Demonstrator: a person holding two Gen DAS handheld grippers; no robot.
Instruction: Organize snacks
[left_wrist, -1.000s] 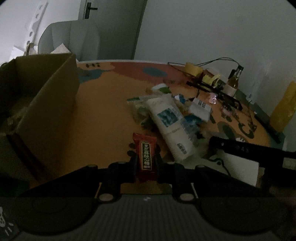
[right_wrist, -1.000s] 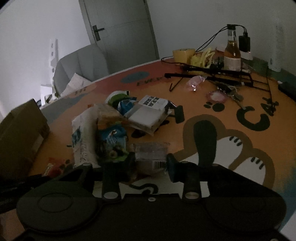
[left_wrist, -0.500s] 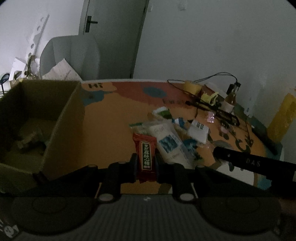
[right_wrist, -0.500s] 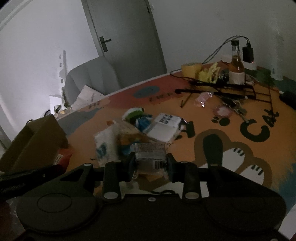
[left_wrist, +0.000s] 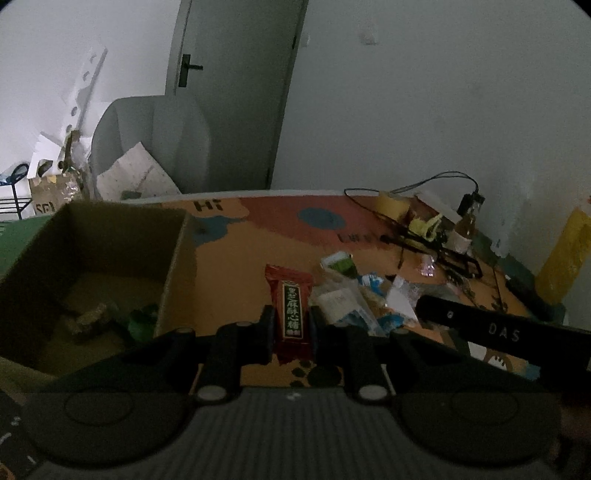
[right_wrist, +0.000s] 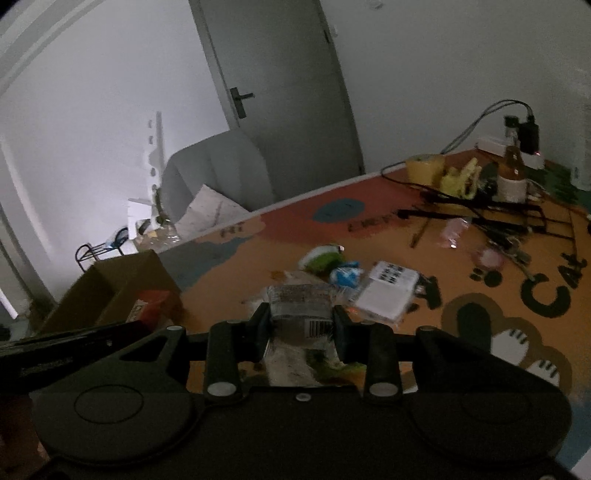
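Note:
My left gripper is shut on a red candy bar wrapper with a dark label, held upright above the orange mat. An open cardboard box sits to its left, with a few small items on its floor. My right gripper is shut on a clear plastic snack packet with a barcode, lifted over the pile of snacks. In the right wrist view the box lies far left, with the red bar beside it. The right gripper's body shows as a dark bar in the left view.
The snack pile lies right of centre on the mat. Black wire racks, cables, a tape roll and a glass bottle crowd the far right. A grey chair and a door stand beyond the mat's edge.
Both grippers have risen with their snacks. The box's inside has come into view on the left, and the snack pile looks smaller and lower in both views.

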